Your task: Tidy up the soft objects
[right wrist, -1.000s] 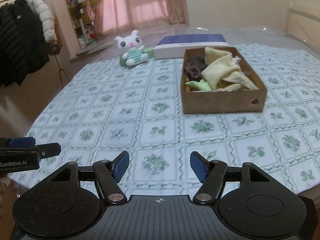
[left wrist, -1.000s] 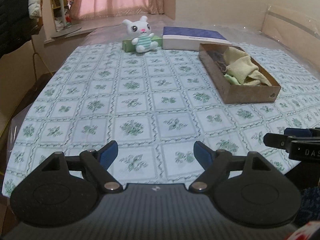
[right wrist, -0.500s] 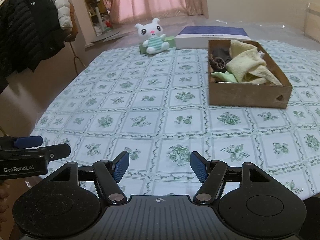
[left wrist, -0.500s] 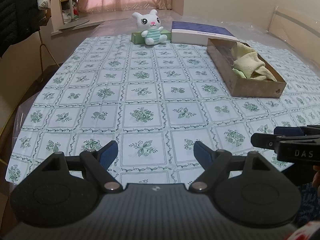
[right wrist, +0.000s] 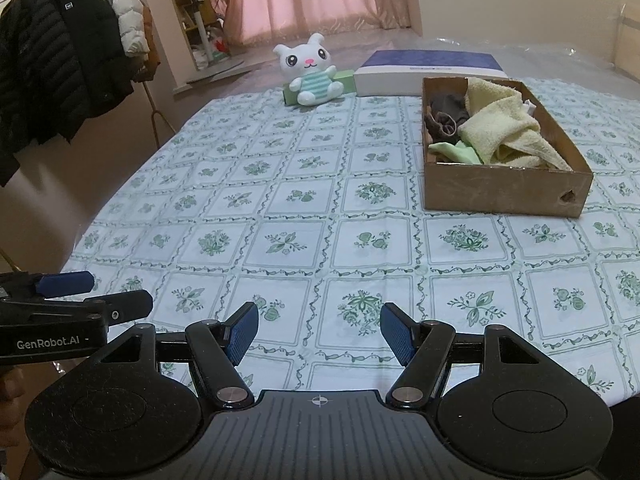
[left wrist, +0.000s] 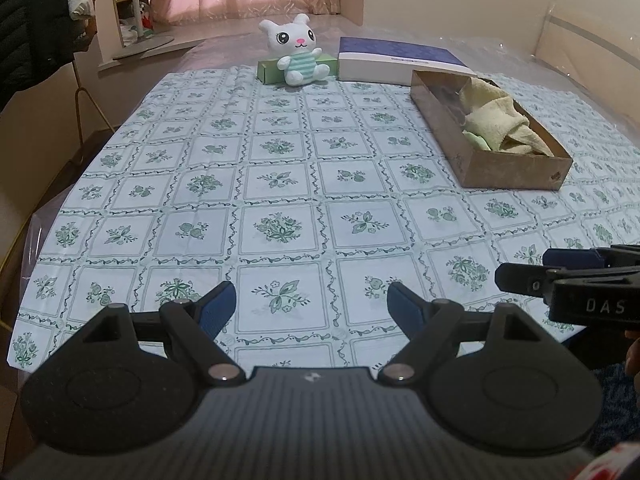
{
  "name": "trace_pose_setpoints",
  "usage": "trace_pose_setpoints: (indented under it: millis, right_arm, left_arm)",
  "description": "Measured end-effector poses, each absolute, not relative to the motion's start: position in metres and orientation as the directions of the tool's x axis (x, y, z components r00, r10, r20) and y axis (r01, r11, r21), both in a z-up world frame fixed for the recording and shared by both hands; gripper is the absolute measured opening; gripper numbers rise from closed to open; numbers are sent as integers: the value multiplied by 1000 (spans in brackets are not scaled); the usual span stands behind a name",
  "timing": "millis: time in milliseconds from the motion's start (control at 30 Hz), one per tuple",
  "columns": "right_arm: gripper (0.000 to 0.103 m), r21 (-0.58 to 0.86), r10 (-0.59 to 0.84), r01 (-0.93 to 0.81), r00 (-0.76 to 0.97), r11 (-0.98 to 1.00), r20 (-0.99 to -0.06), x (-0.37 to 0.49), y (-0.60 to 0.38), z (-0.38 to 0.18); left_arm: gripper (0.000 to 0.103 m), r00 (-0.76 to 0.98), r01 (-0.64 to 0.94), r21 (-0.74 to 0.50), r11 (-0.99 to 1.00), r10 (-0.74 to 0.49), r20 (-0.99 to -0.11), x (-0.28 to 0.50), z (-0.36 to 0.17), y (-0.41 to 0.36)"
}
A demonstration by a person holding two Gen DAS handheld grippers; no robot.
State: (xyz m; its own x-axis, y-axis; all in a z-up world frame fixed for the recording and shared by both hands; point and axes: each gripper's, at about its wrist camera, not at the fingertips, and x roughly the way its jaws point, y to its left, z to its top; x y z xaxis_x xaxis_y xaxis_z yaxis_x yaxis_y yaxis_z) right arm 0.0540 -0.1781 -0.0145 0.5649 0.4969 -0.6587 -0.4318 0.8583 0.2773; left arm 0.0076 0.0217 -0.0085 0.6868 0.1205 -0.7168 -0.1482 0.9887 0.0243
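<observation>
Big desk in a green floral-print tablecloth (left wrist: pixel 280 184) sits ahead of both tongs. Brown cardboard box (right wrist: pixel 504 192) stuffed with a yellow towel (right wrist: pixel 504 132) sits ahead-right. White plush bunny (left wrist: pixel 298 54) is way out front. Left tongs (left wrist: pixel 310 306) and right tongs (right wrist: pixel 318 332) both hang released, nothing between them.

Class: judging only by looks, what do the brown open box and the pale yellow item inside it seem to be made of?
Brown box: probably cardboard, with a matte, slightly mottled face, thin stiff walls and a punched hole. Yellow item: apparently terry towelling, with a nubby looped surface and soft, slumped folds.
</observation>
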Motion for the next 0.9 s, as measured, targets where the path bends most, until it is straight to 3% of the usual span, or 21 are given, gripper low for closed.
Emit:
trace_pose_setpoints:
  millis: [900]
  right_arm:
    - [67,285,495,-424,554,860,-670,58,-179,-20]
  left_arm:
    - [81,680,-139,27,990,115,-724,12,-12,20]
